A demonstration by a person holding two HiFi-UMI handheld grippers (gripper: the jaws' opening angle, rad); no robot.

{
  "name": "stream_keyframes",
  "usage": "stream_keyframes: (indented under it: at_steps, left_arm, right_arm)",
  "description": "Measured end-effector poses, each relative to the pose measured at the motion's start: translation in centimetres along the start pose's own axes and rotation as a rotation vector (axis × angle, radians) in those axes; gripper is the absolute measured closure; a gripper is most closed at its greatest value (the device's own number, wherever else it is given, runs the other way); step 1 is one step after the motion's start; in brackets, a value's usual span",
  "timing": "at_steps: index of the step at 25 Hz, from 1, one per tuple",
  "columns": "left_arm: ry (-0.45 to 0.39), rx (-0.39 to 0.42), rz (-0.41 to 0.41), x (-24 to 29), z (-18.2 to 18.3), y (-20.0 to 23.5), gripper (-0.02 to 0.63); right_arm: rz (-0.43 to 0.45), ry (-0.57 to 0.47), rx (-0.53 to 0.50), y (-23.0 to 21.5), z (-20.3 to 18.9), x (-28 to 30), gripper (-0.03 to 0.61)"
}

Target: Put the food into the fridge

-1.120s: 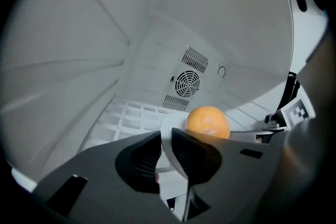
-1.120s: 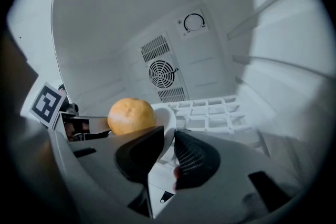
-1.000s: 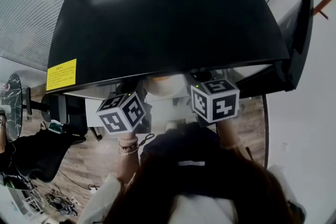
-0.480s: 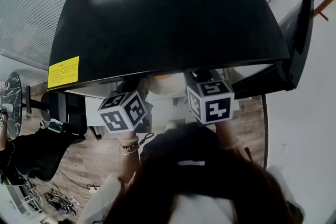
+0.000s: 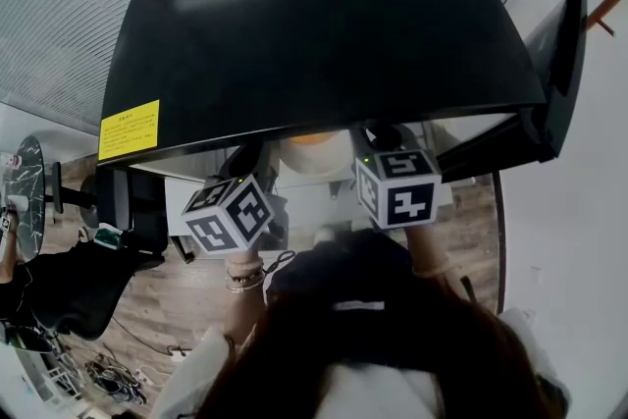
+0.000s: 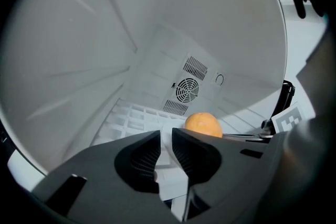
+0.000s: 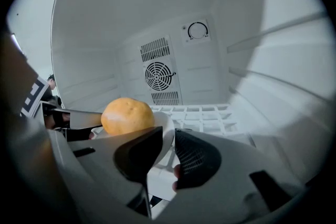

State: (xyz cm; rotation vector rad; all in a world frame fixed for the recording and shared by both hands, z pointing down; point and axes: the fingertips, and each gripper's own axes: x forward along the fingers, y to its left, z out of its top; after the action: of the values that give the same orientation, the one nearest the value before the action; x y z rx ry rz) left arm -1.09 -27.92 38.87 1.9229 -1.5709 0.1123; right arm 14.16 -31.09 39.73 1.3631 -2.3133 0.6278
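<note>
Both tongs inside the fridge [image 5: 324, 15] now. Left gripper [image 6: 166, 136] is clenched on the near rim of a white plate [image 7: 164, 126], w/ only a sliver of rim showing between the pads. Right gripper [image 7: 168, 136] is pinched on the same plate's rim from the other side. The orange [image 7: 127, 115] sits on the plate, betw. the two grippers, over the front of the white grid shelf [image 7: 199, 113]. Can't tell if the plate touches the shelf. Round fan vent [image 7: 159, 75] and dial [image 7: 198, 31] on the back wall, well behind. Head view: black fridge top w/ yellow label [image 5: 129, 130], door [image 5: 554, 54] swung open at right.
</note>
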Motion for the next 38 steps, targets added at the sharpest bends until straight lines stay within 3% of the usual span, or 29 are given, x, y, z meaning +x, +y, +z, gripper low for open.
stream_keyframes:
  at_steps: [6,10,16,27,33,38]
  left_arm:
    - [0.021,0.077,-0.036,-0.7,-0.8,-1.0,0.563]
    - [0.025,0.099,-0.066,-1.5,-0.9,-1.1,0.592]
    - [0.016,0.135,-0.125,-2.8,-0.6,-1.5,0.592]
    - [0.077,0.213,-0.223,-5.1,-3.7,-1.0,0.614]
    - [0.134,0.21,-0.227,-5.4,-6.8,-0.4,0.614]
    - [0.147,0.178,-0.288,-6.3,-7.6,-1.3,0.614]
  right_arm:
    - [-0.063,-0.054,0.012,-0.2,0.1,-0.5,0.5]
    - [-0.124,-0.084,-0.007,-0.2,0.0,-1.3,0.534]
    - [-0.2,-0.122,-0.032,0.4,0.0,-3.4,0.534]
    - [-0.299,-0.107,-0.045,3.5,-3.4,-6.8,0.58]
    - [-0.3,-0.136,-0.075,4.7,-5.0,-8.0,0.58]
    - [-0.242,-0.179,-0.081,5.6,-4.6,-9.0,0.58]
